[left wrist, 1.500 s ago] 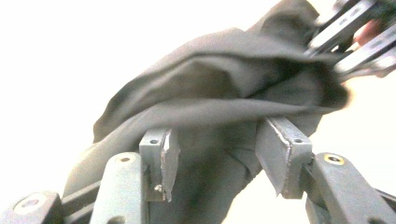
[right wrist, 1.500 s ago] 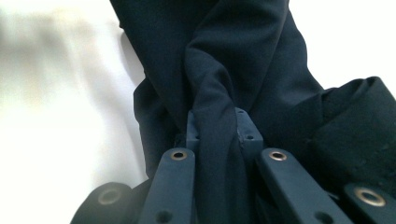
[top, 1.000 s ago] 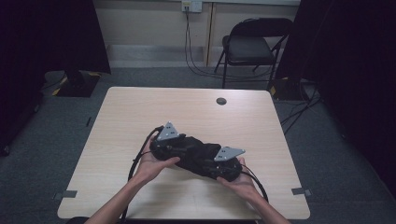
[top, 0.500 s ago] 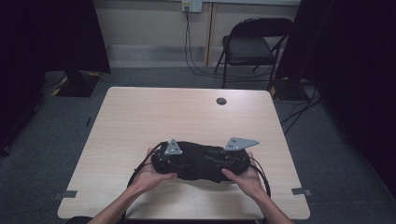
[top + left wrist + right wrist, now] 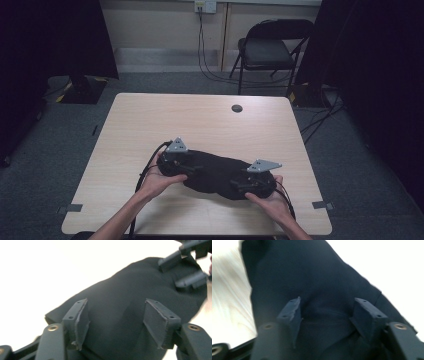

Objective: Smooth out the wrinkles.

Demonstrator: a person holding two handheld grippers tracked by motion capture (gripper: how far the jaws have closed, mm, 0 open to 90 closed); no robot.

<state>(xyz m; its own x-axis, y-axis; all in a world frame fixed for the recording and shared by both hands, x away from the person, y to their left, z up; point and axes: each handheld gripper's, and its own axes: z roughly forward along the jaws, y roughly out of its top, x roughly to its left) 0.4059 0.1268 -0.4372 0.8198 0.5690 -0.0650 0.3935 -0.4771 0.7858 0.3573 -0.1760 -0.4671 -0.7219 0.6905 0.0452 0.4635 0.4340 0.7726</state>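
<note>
A dark cloth (image 5: pixel 215 172) lies bunched on the near half of the wooden table (image 5: pixel 200 117), between my two grippers. My left gripper (image 5: pixel 192 167) rests at the cloth's left end, held by a hand, with its grey plate (image 5: pixel 176 146) on top. My right gripper (image 5: pixel 241 181) is at the cloth's right end, under its grey plate (image 5: pixel 264 165). In the left gripper view the gripper (image 5: pixel 117 322) stands open over the cloth (image 5: pixel 120 290), and the other gripper's fingers (image 5: pixel 190 281) touch the far end. In the right gripper view the gripper (image 5: pixel 327 315) is open, with cloth (image 5: pixel 312 277) lying between the jaws.
A small round grommet (image 5: pixel 237 108) sits in the table's far middle. A black folding chair (image 5: pixel 272 50) stands behind the table at the right, with cables (image 5: pixel 202 45) hanging from a wall socket. Black cables trail from both grippers toward the near edge.
The left gripper dipped toward the near edge, then moved back away. The right gripper lifted away, then came back nearer. The cloth now lies stretched a little wider between them.
</note>
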